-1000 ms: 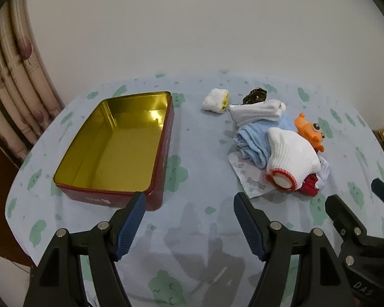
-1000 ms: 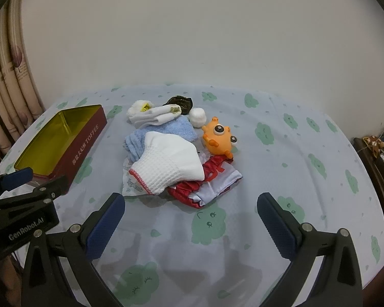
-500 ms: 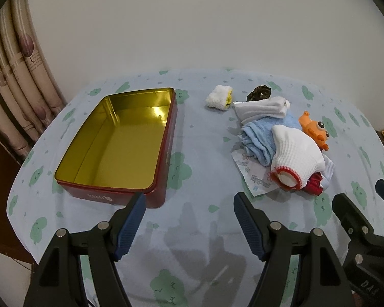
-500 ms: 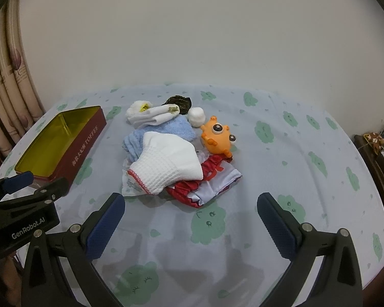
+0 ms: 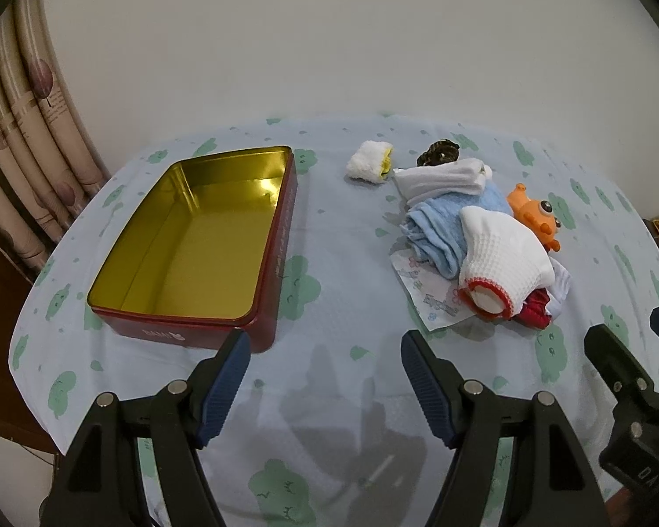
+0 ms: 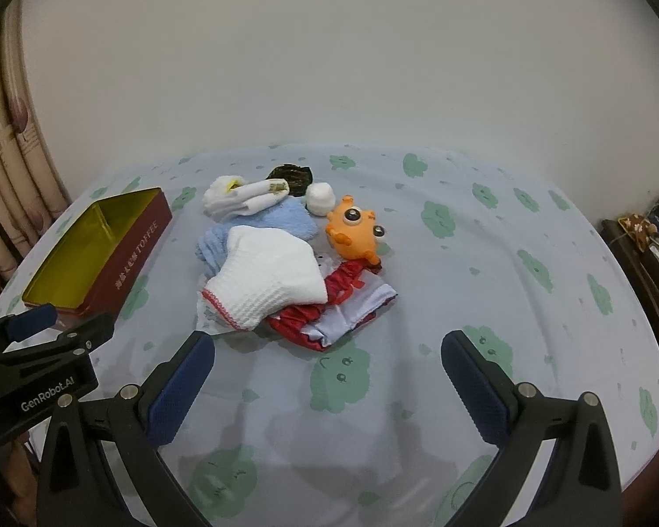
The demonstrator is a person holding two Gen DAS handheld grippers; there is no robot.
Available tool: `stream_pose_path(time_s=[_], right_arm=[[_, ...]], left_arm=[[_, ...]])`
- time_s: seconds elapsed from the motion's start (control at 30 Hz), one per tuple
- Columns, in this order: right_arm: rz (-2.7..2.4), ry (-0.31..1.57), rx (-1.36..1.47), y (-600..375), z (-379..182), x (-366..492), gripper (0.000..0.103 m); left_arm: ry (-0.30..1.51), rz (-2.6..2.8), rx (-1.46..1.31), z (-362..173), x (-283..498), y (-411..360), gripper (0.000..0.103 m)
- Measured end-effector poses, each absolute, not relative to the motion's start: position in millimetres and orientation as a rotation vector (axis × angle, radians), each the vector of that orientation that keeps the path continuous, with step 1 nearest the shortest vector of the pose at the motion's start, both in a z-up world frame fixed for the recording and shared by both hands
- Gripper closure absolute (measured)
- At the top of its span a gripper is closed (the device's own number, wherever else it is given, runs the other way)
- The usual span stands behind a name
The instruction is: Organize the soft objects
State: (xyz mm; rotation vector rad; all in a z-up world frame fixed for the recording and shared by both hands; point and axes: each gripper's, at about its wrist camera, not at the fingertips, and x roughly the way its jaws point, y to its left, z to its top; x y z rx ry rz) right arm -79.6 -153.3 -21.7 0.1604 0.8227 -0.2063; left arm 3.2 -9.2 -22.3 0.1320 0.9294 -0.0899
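Observation:
A heap of soft things lies on the table: a white knit glove with a red cuff (image 5: 501,259) (image 6: 268,281) on top, a blue towel (image 5: 439,228) (image 6: 285,219), white socks (image 5: 439,178) (image 6: 241,197), a red and white cloth (image 6: 347,303) and an orange plush toy (image 5: 536,215) (image 6: 356,232). A small white roll (image 5: 369,167) lies apart. The empty red tin with a gold inside (image 5: 197,246) (image 6: 96,250) stands to the left. My left gripper (image 5: 325,382) hovers open near the tin's front corner. My right gripper (image 6: 325,382) is open in front of the heap.
The table wears a pale blue cloth with green cloud prints (image 6: 483,263). A dark scrunchie-like item (image 6: 290,175) and a white ball (image 6: 320,195) lie behind the heap. Curtains (image 5: 17,145) hang at the left; cluttered furniture (image 6: 650,237) stands at the right.
Both grippers have drawn back slightly and risen, so the tin and the heap look a little farther off. Nothing on the table has moved.

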Motion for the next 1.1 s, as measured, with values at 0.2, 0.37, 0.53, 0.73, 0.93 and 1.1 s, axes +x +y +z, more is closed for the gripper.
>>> stream_pose_path(time_s=[0.2,0.37,0.53,0.73,0.93,1.1], right_arm=[[-0.212,0.817,0.166,-157.6,-21.5,-82.0,0.0],[-0.223,0.803,0.16,-167.2,-19.7,-88.1,0.0],[-0.25,0.791,0.196,-182.9,-17.5,-93.9,0.0],[-0.271,0.787,0.227,-198.2,-20.5,-100.2,0.0],[-0.272,0.792,0.263,-209.6,-26.3,-100.4,0.0],[-0.278,0.788,0.267,-216.2,-27.9,-100.8,0.0]], left_arm=[[0.933,-0.099,0.145,-25.3,3.5,-14.6,0.03],[0.932,-0.112,0.148,-26.6,3.1,-17.9,0.03],[0.945,-0.136,0.157,-30.0,5.4,-25.2,0.03],[0.946,-0.228,0.148,-27.2,12.1,-40.9,0.03],[0.924,-0.33,0.194,-23.8,23.9,-72.5,0.03],[0.953,-0.441,0.204,-32.1,39.4,-100.1,0.03]])
